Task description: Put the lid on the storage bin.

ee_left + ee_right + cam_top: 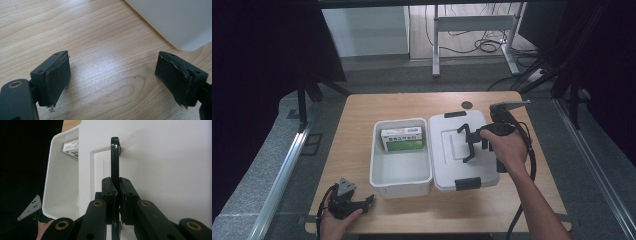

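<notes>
On the tabletop [357, 107] we note the right gripper [472, 142] fingers clamped on the lid [447, 160] handle [114, 157]; left gripper [362, 204], at seven o'clock of the box [401, 177], fingers apart.

A wooden surface [362, 107] is carrying the work, its pale grain showing bare along the far edge. A small dark round spot [467, 105] is sitting on that surface near its far edge. Beyond the surface, a grey metal frame [472, 30] is standing on the floor, with black cables [484, 46] lying looped between its legs. Black curtains [267, 45] are hanging left of the surface.
</notes>
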{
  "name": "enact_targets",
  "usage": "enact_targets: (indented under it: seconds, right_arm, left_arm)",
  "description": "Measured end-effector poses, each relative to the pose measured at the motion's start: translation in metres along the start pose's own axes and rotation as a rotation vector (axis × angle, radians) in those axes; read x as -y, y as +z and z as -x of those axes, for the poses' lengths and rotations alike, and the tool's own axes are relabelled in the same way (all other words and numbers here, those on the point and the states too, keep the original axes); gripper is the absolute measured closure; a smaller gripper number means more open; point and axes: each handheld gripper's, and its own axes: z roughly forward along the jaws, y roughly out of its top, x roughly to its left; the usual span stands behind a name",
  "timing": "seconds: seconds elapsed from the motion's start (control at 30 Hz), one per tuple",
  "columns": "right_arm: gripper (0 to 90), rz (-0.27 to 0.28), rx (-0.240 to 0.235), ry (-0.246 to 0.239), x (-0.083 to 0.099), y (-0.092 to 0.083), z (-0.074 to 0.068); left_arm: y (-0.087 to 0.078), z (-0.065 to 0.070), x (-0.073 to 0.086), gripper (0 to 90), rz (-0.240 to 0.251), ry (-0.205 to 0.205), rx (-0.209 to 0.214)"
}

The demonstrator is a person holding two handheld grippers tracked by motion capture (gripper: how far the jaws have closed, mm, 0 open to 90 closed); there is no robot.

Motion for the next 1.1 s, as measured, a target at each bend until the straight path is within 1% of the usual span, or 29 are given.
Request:
enact_targets:
  seconds: [0.13,0.3,0.33,0.43,0.53,0.7,0.8,0.93,0.97,1.03,1.1]
  right_arm:
    - [83.6,-0.002,0.009,-0.009,-0.001,-0.002,-0.005]
    - [83.8,0.002,0.012,-0.011,-0.001,-0.003,-0.005]
    - [84.0,0.0,0.012,-0.004,-0.002,-0.004,-0.006]
    - [84.2,0.001,0.013,-0.004,-0.002,-0.005,-0.005]
    - [85.0,0.005,0.004,0.003,-0.003,-0.008,-0.005]
    - [85.0,0.01,-0.003,-0.004,-0.004,-0.01,-0.008]
    - [85.0,0.007,-0.009,-0.009,-0.005,-0.011,-0.012]
    - [85.0,0.005,-0.015,-0.02,-0.006,-0.012,-0.02]
    - [85.0,0.0,-0.016,-0.02,-0.007,-0.012,-0.025]
    - [85.0,0.003,-0.016,-0.024,-0.008,-0.012,-0.027]
    - [85.0,0.004,-0.019,-0.032,-0.009,-0.012,-0.034]
  left_arm:
    - [0.0,0.0,0.0,12.9,0.0,0.0,0.0]
    - [0.0,0.0,0.0,12.9,0.0,0.0,0.0]
    - [0.0,0.0,0.0,12.9,0.0,0.0,0.0]
    - [0.0,0.0,0.0,12.9,0.0,0.0,0.0]
    - [0.0,0.0,0.0,12.9,0.0,0.0,0.0]
    - [0.0,0.0,0.0,12.9,-0.001,0.0,-0.001]
    - [0.0,0.0,0.0,12.9,-0.001,0.001,0.0]
    - [0.0,0.0,0.0,12.9,-0.001,0.001,0.0]
    - [0.0,0.0,0.0,12.9,-0.001,0.001,0.0]
    - [0.0,0.0,0.0,12.9,-0.001,0.001,0.0]
    - [0.0,0.0,0.0,12.9,-0.001,0.001,0.0]
